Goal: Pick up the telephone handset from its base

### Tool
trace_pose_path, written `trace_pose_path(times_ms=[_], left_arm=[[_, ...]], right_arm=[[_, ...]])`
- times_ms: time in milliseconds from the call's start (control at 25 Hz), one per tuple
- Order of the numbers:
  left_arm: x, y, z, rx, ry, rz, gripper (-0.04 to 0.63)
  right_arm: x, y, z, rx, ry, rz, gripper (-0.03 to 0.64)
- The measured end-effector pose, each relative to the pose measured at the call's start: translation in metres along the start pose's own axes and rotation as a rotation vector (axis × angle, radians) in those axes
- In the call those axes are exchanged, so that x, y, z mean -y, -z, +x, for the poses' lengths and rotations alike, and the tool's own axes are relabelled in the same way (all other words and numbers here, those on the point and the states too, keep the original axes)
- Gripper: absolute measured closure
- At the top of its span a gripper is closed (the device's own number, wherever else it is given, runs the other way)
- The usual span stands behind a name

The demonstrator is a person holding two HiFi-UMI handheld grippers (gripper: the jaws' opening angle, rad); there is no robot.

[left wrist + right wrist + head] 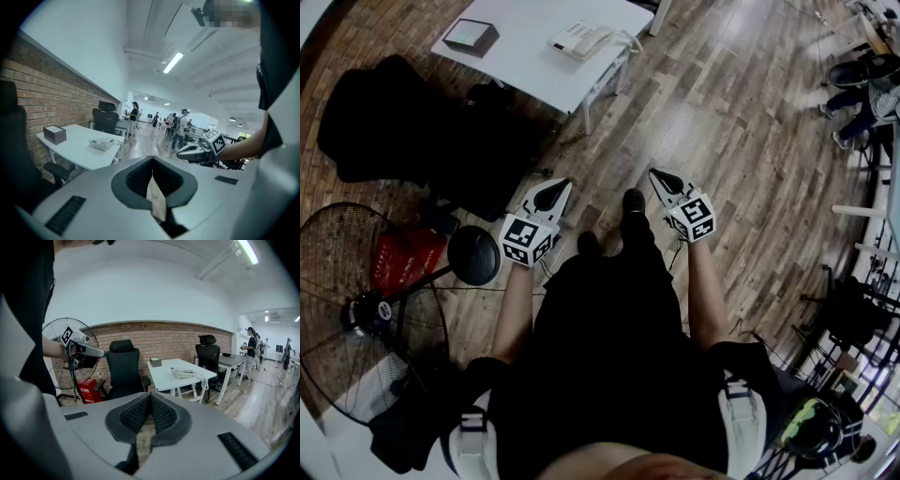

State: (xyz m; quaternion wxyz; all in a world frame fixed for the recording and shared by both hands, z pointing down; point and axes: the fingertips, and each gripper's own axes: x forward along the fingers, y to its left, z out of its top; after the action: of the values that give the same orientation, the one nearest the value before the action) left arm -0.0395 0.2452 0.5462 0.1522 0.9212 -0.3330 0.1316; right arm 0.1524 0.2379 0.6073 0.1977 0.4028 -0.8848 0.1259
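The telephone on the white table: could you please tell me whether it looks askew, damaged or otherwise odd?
Nothing stands out. The telephone lies flat near the edge of the white table, its handset seated in place and its cord drooping over the table's edge; no damage is visible.

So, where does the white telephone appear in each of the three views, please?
Head view: the telephone is at the top centre, on the white table.
Left gripper view: the telephone is left of centre, on that table.
Right gripper view: the telephone is right of centre.
Shared landmark: the small box, left of the telephone on the table.
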Motion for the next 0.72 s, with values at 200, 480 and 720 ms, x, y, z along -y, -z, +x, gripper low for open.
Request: trace_pose_path(times_ms=[200, 480, 720], left_arm=[[-0.001, 0.020, -0.034, 0.000, 0.005, -0.002, 0.576], [0.002, 0.002, -0.045, 0.047, 0.028, 0.033, 0.576], [-0.002, 0.002, -0.059, 0.052, 0.029, 0.047, 0.577]], right_arm=[[-0.042, 0.018, -0.008, -0.027, 0.020, -0.019, 0.620], [-0.056, 0.016, -0.027, -0.023, 0.061, -0.016, 0.620], [-0.062, 0.012, -0.024, -0.007, 0.082, -0.045, 0.620]])
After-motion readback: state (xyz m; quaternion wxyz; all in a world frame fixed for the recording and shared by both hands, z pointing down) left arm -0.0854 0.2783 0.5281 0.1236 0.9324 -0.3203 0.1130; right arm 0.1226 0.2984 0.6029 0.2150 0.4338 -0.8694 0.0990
